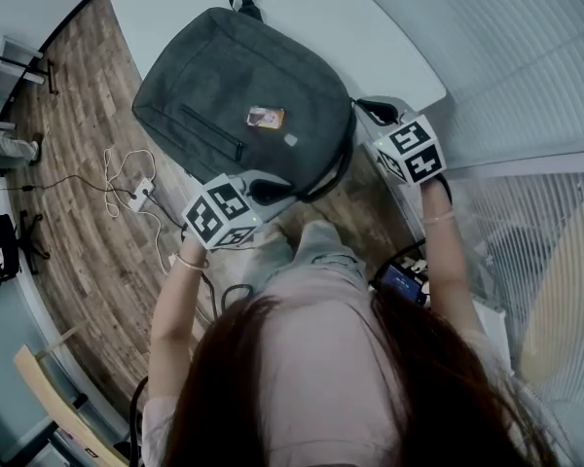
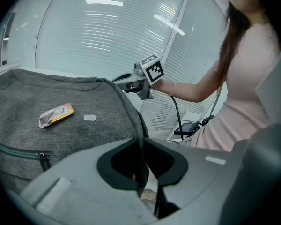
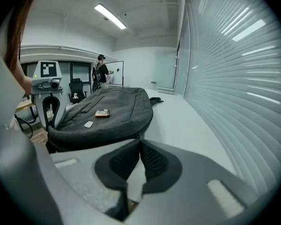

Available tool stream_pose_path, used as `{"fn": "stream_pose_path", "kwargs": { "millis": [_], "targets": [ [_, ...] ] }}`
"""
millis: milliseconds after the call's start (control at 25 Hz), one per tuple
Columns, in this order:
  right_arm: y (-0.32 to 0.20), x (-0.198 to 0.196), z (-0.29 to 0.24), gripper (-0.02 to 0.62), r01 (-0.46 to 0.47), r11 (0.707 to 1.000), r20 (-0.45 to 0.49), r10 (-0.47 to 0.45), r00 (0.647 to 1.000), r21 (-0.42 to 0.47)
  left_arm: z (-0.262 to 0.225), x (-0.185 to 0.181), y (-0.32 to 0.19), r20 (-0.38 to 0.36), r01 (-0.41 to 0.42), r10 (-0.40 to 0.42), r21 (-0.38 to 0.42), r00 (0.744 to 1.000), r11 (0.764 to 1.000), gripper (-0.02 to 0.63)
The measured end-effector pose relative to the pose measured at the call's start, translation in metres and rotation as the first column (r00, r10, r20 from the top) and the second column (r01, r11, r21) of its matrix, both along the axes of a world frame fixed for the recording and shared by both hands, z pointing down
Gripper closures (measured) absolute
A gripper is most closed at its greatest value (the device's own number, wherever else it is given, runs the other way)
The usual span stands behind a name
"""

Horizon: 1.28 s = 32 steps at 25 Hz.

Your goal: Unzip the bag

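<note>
Fingers pinching the bag rim show only in left gripper view.

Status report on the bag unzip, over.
Left tongs clamped on bag near corner. Right tongs closed at bag's side edge, hold unconfirmed. Small packet lying on top, not in the way.

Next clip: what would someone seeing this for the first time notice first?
A big grey bag lies flat on the white table, with a small orange packet on top. Two grippers with marker cubes sit at its near side. The left gripper is shut on the bag's edge, and the right gripper has its jaws together at the bag's corner.
</note>
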State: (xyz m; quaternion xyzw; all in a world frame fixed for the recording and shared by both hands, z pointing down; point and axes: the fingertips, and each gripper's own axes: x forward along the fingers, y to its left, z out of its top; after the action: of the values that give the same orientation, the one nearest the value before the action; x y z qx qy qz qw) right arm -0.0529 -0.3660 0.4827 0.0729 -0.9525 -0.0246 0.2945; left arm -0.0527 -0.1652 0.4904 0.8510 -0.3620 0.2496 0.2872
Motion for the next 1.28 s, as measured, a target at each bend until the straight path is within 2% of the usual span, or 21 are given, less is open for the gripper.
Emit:
{"fn": "stream_pose_path", "kwargs": {
  "millis": [600, 1280],
  "targets": [
    [-0.028, -0.030, 0.001, 0.581, 0.181, 0.983, 0.009, -0.181, 0.983, -0.032, 0.001, -0.001, -0.002, -0.018, -0.005, 0.005, -0.018, 1.000, 1.000, 0.554],
    [-0.049, -0.069, 0.003, 0.581, 0.268, 0.963, -0.016, -0.268, 0.963, 0.010, 0.000, -0.001, -0.003, -0.023, -0.009, 0.008, -0.020, 1.000, 1.000, 0.554]
  ]
}}
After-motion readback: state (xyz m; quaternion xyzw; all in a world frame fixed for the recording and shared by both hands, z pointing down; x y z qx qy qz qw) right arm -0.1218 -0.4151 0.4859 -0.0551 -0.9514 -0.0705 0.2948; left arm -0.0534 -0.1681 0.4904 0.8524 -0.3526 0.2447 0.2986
